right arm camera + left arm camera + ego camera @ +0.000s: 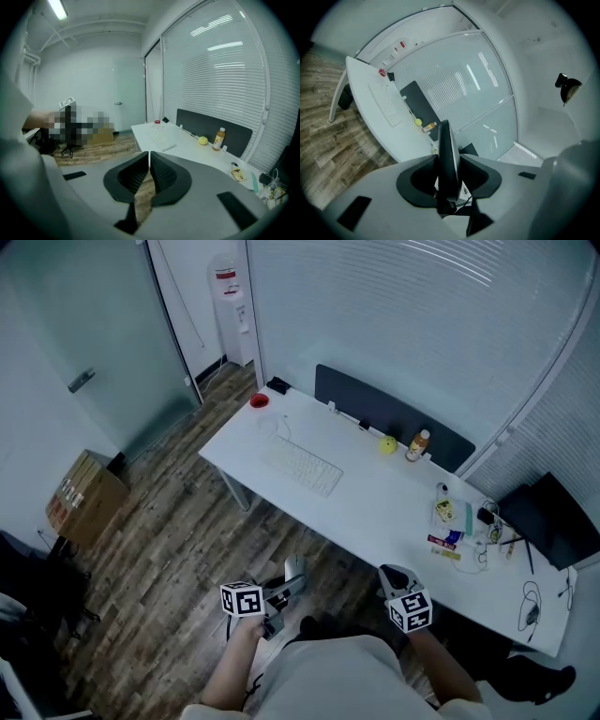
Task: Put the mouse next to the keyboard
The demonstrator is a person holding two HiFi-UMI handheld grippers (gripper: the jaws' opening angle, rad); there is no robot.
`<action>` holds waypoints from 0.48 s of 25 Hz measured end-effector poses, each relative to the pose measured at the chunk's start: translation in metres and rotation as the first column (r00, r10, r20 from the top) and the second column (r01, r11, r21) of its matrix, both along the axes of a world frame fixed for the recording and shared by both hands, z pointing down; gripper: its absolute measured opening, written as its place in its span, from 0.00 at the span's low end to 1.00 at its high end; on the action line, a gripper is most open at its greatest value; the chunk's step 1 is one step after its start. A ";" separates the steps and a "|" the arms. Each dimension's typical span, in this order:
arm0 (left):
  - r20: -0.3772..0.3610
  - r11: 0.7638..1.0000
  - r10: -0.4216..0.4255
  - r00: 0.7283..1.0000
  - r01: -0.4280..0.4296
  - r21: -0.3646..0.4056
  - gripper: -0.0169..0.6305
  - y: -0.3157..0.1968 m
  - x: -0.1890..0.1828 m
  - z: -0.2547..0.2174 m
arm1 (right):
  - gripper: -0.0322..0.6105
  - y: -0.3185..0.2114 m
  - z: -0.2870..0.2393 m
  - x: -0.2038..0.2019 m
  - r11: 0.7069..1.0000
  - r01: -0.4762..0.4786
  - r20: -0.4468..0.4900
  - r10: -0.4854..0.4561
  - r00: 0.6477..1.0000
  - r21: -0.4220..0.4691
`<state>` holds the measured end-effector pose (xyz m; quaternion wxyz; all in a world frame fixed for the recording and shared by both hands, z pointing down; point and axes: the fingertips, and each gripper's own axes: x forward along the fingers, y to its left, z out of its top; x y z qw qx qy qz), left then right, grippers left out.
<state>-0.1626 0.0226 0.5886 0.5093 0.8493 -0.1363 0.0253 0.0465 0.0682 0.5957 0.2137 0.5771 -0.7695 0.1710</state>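
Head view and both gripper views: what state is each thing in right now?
left gripper, shut on the mouse
mouse, held edge-on, not yet on the desk
right gripper, shut, empty
keyboard, flat on the desk, untouched
bottle, upright, capped

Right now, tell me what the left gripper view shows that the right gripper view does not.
Only the left gripper view: a slim grey computer mouse, clamped edge-on in the jaws of the left gripper. Only the right gripper view: the right gripper with its jaws shut on nothing, and a brown cardboard box on the floor. Both: the white desk carrying the white keyboard, a round yellow object and an orange drink bottle.
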 end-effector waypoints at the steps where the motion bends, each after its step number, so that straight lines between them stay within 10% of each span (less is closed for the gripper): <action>1: -0.002 1.000 0.002 1.000 -0.002 -0.001 0.26 -0.003 -0.001 0.000 | 0.10 -0.003 0.000 0.000 1.000 0.000 -0.003 0.000 1.000 -0.001; 12: 0.009 1.000 0.008 1.000 -0.008 -0.008 0.26 -0.033 0.010 0.006 | 0.10 -0.034 0.012 0.005 1.000 0.005 0.008 -0.005 1.000 -0.021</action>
